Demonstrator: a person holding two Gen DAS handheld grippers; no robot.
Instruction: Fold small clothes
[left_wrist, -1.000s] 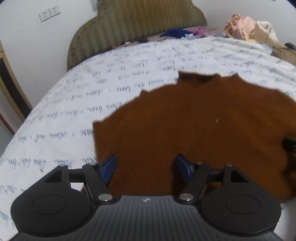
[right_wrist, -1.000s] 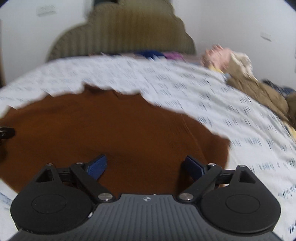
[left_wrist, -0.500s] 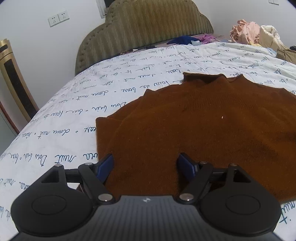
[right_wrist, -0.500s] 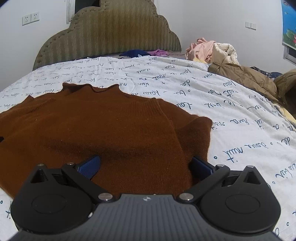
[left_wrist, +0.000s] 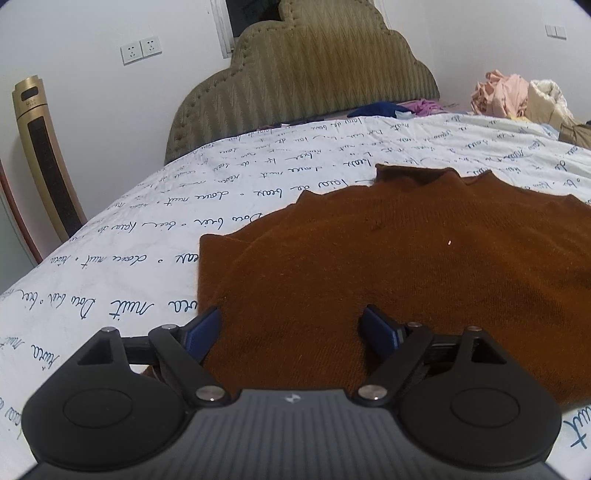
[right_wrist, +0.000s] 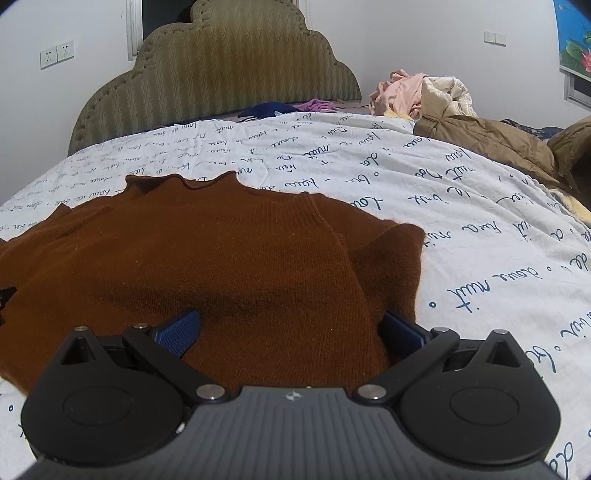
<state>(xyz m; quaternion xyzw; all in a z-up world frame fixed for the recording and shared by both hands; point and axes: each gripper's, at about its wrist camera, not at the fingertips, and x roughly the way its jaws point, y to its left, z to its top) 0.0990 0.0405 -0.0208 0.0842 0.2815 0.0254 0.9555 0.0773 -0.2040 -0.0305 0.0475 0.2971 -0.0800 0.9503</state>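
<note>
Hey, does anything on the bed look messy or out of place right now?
The brown sweater lies flat. What stands out is the heap of loose clothes at the bed's far right, and crumpled blue and purple garments by the headboard.

Sweater (left_wrist: 406, 266): rust-brown knit, plain. Bed sheet (left_wrist: 258, 184): white, dark blue cursive script print. Headboard (right_wrist: 221, 70): olive-green, zigzag weave, stud trim. Left gripper (left_wrist: 291, 326): black body, blue finger pads (left_wrist: 203, 328). Right gripper (right_wrist: 291, 328): same black and blue. Clothes pile (right_wrist: 421, 92): pink, cream. Jacket (right_wrist: 491, 140): khaki-brown. Wall (left_wrist: 92, 92): white. Fan tower (left_wrist: 44, 147): gold, black panel.
</note>
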